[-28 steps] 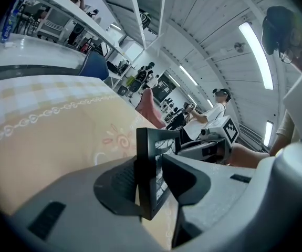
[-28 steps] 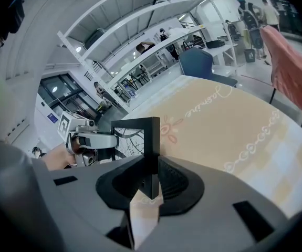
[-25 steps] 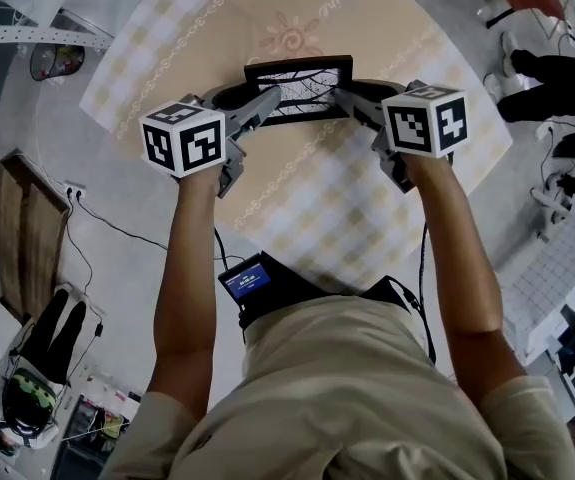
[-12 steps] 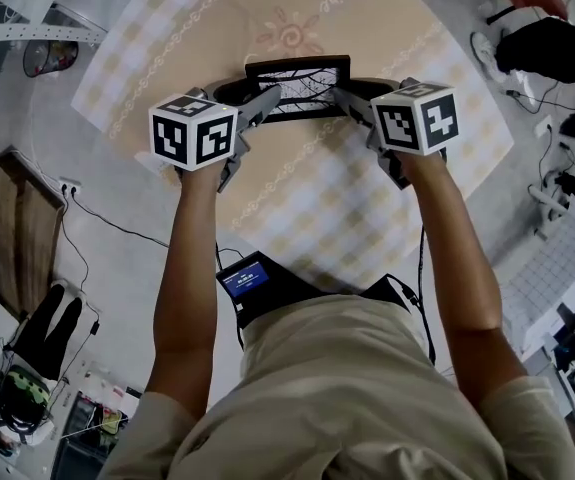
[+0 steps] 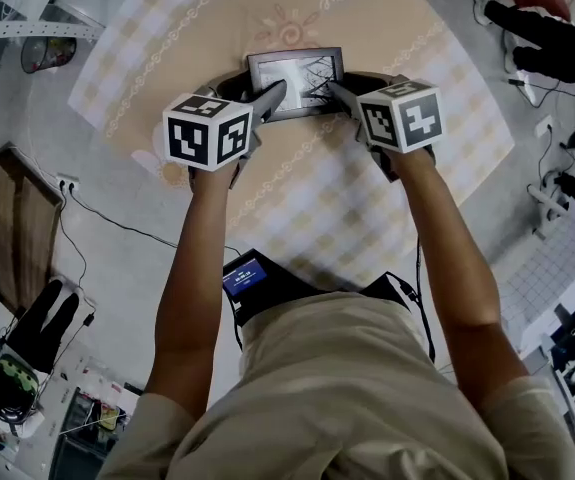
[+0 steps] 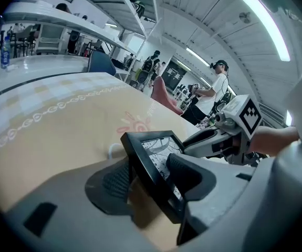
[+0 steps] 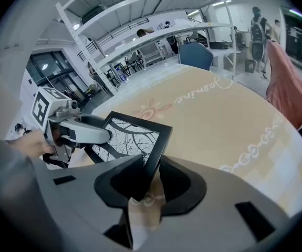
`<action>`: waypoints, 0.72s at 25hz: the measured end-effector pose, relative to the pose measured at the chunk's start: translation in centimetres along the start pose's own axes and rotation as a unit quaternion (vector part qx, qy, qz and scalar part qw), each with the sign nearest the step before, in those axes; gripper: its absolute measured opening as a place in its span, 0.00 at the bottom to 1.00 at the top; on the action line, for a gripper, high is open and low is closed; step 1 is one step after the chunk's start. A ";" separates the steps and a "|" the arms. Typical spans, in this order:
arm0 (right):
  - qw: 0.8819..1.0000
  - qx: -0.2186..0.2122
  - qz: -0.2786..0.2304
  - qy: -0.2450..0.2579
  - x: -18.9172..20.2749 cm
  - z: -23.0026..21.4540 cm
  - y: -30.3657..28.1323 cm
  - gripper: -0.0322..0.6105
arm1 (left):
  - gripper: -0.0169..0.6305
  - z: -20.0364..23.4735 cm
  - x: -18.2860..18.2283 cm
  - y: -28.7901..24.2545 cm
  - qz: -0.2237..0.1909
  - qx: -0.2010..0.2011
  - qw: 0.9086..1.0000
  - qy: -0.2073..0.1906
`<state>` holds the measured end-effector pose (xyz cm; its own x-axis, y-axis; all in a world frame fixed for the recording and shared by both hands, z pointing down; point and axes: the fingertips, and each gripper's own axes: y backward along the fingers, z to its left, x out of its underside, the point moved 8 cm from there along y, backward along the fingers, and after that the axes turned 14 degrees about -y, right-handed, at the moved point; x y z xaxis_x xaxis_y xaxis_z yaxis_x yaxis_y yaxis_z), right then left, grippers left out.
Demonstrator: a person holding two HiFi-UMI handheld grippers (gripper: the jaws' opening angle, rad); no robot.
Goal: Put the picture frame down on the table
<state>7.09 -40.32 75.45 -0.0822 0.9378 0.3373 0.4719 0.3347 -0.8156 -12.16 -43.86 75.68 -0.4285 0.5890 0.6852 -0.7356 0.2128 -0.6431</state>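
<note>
- The picture frame (image 5: 295, 71) has tipped back since a second ago, face up, mid-table (image 5: 297, 188) toward the far edge.
- The left gripper (image 6: 143, 178) and right gripper (image 7: 151, 178) jaws have just been opening, and sit loose around the frame's side edges.

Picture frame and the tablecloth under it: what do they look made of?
Picture frame: matte black border, probably painted wood or plastic; its pane catches glare, so glass or acrylic. Tablecloth: beige with printed checks and scrolls, lying smooth; cloth or vinyl, unclear.

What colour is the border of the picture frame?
Black. The picture frame shows best in the right gripper view.
</note>
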 end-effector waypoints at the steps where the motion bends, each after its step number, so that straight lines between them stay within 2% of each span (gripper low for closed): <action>1: 1.000 0.006 0.001 0.005 0.0 0.0 -0.1 0.21 | 0.36 -0.1 0.0 -0.1 0.002 -0.008 1.000 -0.005; 7: 1.000 0.011 -0.008 0.019 0.2 0.2 -0.1 0.21 | 0.38 -0.4 0.1 -0.3 0.005 -0.023 1.000 -0.017; 14: 0.999 0.018 -0.010 0.028 0.2 0.6 -0.1 0.21 | 0.39 -0.3 0.2 0.1 -0.005 0.000 1.000 -0.006; 16: 0.999 0.024 -0.008 0.031 0.3 0.7 -0.2 0.21 | 0.39 -0.3 0.4 0.3 0.001 0.002 1.000 0.004; 18: 0.999 0.036 -0.003 0.034 0.4 0.9 -0.3 0.21 | 0.39 -0.3 0.8 0.8 0.016 -0.013 1.000 0.002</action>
<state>6.14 -39.94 75.45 -0.0233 0.9278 0.3724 0.4079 0.3489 -0.8437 -12.96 -43.02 75.59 -0.4497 0.5989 0.6626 -0.7073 0.2143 -0.6737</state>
